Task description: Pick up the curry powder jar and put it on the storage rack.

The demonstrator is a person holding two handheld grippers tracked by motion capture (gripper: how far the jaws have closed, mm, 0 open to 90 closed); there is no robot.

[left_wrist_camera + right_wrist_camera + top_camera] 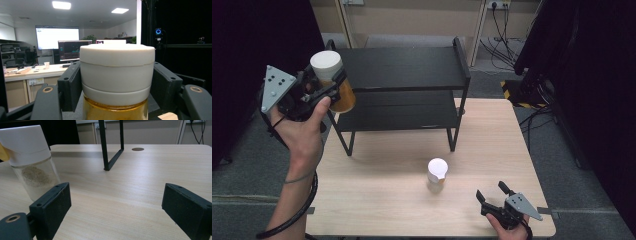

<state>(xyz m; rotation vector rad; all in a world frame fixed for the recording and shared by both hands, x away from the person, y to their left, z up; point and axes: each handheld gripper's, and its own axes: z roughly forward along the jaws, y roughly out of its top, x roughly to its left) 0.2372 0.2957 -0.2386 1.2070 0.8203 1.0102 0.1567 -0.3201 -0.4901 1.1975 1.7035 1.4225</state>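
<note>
Amber contents fill the white-capped jar [333, 80] that your left gripper [325, 85] clamps just under the cap, one black jaw pressed to each side of it. You hold that jar in the air off the left end of the black two-tier shelf [404, 90], about level with its upper tier and clear of both tiers. In the left gripper view the white cap [117, 75] sits squarely between the pads, with the amber glass showing below it.

Your right gripper [494, 194] rests low at the near right corner of the wooden table [492, 135], in front of the shelf and to its right, with its jaws spread wide and nothing between them. A second white-capped jar [437, 175] stands upright on the table in front of the shelf's right front leg [452, 135], to the left of your right gripper and apart from it. In the right gripper view this jar [31, 167] holds what looks like a pale powder or fine grains, though the glass is too hazy to say which.
</note>
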